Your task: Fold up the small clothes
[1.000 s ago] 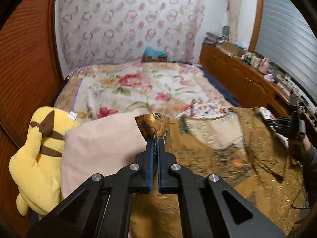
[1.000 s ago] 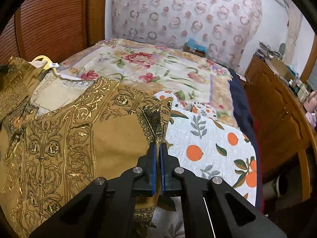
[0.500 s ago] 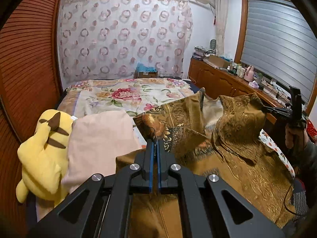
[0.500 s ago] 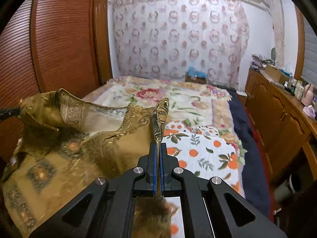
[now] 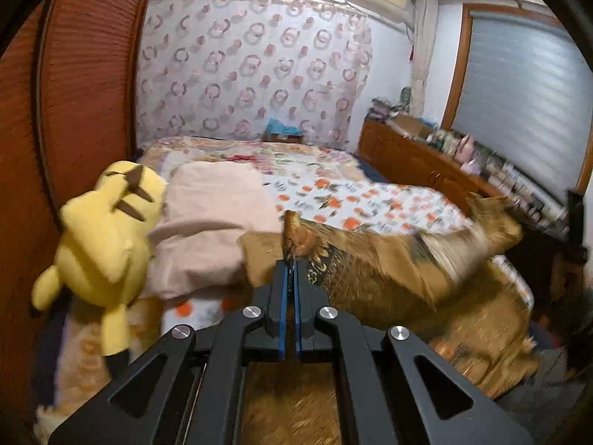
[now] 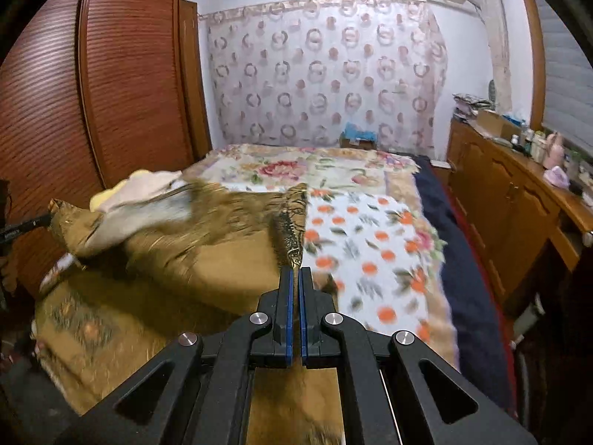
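Observation:
A gold-brown garment with dark ornate print (image 5: 374, 263) hangs stretched between my two grippers above the near end of the bed, blurred with motion. My left gripper (image 5: 290, 265) is shut on one top corner of it. My right gripper (image 6: 295, 269) is shut on the other top corner (image 6: 292, 222). The garment's lower part drapes down toward me in both views (image 6: 155, 296). The right gripper shows at the far right of the left wrist view (image 5: 574, 230).
The bed carries a floral quilt (image 6: 296, 170) and an orange-print sheet (image 6: 370, 244). A pink pillow (image 5: 211, 218) and a yellow plush toy (image 5: 107, 237) lie at its left. A wooden wardrobe (image 6: 92, 92) stands left, a cluttered wooden dresser (image 6: 519, 200) right.
Both grippers have risen and pulled back from the bed with the garment, which went from lying over the bed to hanging taut between them. Both views now look level across the room.

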Demonstrator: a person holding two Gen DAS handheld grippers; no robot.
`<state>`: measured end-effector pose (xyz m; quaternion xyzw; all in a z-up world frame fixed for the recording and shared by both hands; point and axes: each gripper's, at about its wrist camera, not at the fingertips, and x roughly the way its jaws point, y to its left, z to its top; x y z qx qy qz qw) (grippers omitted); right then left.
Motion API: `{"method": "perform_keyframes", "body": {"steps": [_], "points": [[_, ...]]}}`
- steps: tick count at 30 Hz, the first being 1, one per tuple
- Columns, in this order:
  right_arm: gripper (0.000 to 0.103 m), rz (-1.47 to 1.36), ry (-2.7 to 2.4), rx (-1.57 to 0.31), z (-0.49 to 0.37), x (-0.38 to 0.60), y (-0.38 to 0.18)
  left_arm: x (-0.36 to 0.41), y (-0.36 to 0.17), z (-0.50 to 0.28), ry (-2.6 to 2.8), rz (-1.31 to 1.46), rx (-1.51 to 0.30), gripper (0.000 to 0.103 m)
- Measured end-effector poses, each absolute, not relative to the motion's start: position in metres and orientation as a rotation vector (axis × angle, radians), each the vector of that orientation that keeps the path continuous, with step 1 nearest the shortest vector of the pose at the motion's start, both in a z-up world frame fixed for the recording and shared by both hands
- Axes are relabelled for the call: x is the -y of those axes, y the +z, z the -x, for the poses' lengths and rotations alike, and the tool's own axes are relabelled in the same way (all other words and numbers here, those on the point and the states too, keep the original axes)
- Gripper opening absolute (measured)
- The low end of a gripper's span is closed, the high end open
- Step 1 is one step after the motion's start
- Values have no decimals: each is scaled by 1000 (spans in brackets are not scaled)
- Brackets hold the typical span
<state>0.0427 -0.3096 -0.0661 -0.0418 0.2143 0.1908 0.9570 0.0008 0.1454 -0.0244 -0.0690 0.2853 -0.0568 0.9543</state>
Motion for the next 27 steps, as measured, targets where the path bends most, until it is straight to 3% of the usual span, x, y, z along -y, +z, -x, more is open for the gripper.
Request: {"method": "perform_keyframes", "body": {"steps": [9, 15, 17, 19, 23, 24, 25, 27], "points": [[2, 162, 422, -467, 7, 307, -45, -143, -25, 27, -82, 129, -573, 4], [2, 196, 385, -566, -12, 306, -71, -145, -62, 15, -47, 97, -715, 6], [2, 188, 387, -607, -28, 306, -79, -149, -69, 12, -35, 103, -737, 13], [2, 197, 387, -617, -34, 303, -81, -153, -67, 15, -40, 117, -724, 35], [2, 185, 408, -606, -33, 304, -70, -157, -58, 21, -47, 132, -693, 63], [5, 183, 413, -599, -33, 305, -68, -157, -56, 21, -45, 133, -688, 76], [13, 180, 414, -589, -33, 306, -64, -157, -54, 20, -43, 131, -680, 81], [27, 172, 393, -567, -27, 312, -63, -157, -52, 16, -41, 126, -677, 81]]}}
